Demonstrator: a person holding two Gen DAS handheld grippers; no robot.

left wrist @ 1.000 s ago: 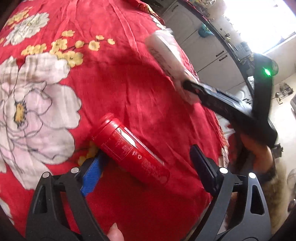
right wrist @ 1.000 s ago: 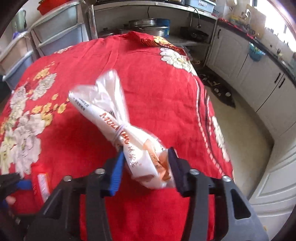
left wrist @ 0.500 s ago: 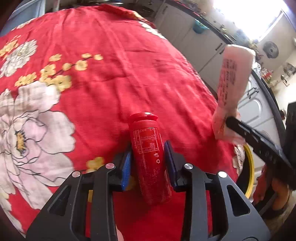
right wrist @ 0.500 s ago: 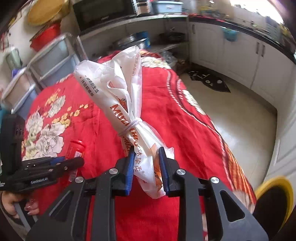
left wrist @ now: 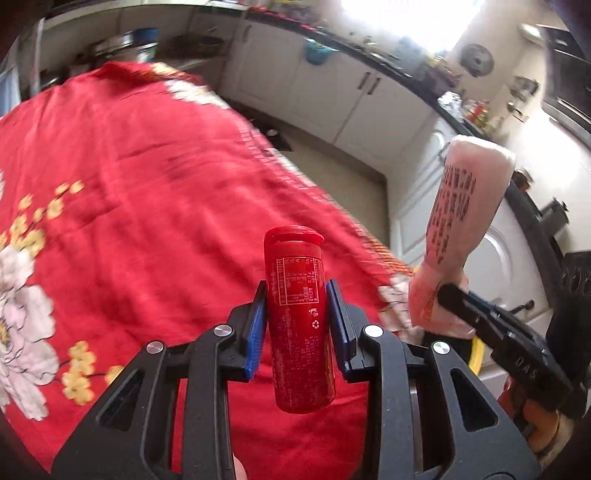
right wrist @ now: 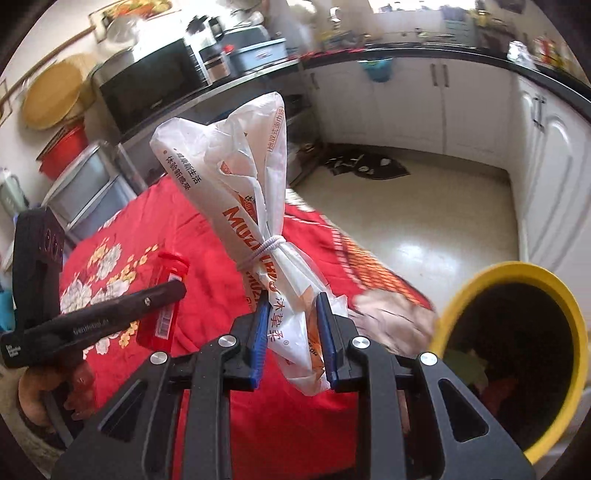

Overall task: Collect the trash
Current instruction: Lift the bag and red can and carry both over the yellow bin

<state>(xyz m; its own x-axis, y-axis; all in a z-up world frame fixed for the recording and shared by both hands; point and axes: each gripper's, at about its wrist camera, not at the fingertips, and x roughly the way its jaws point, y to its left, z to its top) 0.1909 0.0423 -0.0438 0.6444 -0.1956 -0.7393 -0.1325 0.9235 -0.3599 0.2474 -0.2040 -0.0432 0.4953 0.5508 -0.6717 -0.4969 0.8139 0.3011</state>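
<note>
Left gripper (left wrist: pixel 297 302) now clamping red plastic flip-cap bottle (left wrist: pixel 298 325), newly lifted off table; right gripper (right wrist: pixel 291 332) gripping tied white plastic bag (right wrist: pixel 258 206), nearing yellow-rimmed bin (right wrist: pixel 517 280).

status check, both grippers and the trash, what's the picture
Left gripper shut on red bottle, lifted off the red tablecloth. Right gripper shut on tied plastic bag. Yellow bin beside the right gripper, nothing blocking it.

Daylight enters from a window (left wrist: pixel 413 18) at far right, blown out to white glare. Red tablecloth (left wrist: pixel 129 177) edge and far cabinets (left wrist: pixel 332 99) show motion blur. Fisheye bending and dark corners frame both views; floor (right wrist: pixel 424 229) carries reflections.
</note>
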